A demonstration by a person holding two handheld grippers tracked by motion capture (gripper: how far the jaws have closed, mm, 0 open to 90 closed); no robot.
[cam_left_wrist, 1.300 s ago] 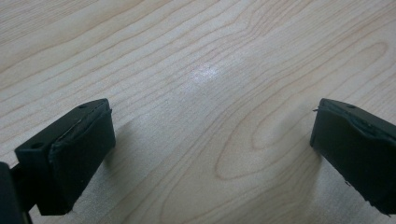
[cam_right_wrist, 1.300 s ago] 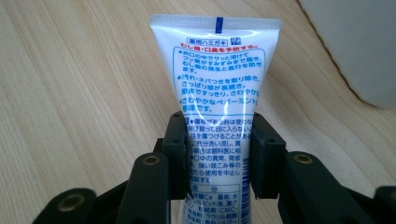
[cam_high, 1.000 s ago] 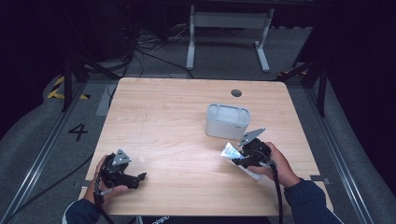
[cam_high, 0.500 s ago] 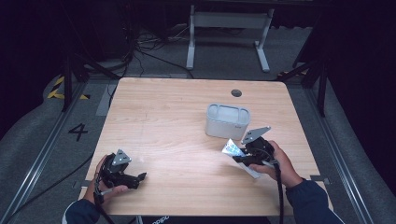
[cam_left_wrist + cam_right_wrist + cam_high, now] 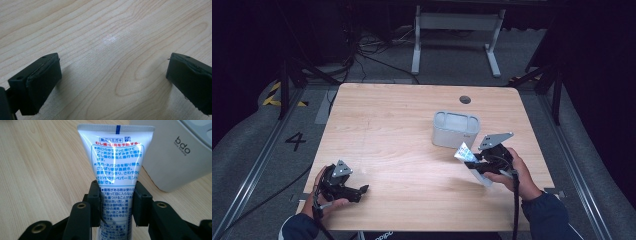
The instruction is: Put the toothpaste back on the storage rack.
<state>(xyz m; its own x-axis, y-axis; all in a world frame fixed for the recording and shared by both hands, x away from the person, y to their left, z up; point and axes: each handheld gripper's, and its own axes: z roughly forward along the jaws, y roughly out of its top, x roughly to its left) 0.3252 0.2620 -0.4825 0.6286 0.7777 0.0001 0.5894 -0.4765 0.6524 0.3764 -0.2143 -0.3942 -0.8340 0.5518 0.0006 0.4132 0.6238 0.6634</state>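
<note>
A white toothpaste tube [image 5: 116,165] with red and blue print stands up between the jaws of my right gripper [image 5: 117,205], which is shut on it. From above, that right gripper [image 5: 474,161] holds the tube [image 5: 464,151] just off the table, in front of a white box-shaped holder [image 5: 456,129]. The holder [image 5: 180,152] fills the upper right of the right gripper view. My left gripper [image 5: 359,190] rests near the table's front left corner. Its jaws stand wide apart over bare wood [image 5: 112,57], open with nothing between them.
The wooden table [image 5: 397,125] has a small round hole [image 5: 465,99] near its far edge. Beyond the table are a grey floor, cables and a metal stand [image 5: 457,25]. A floor mark "4" [image 5: 295,140] lies to the left.
My right gripper has lifted the tube slightly and carried it a little toward the holder. The left gripper has stayed where it was.
</note>
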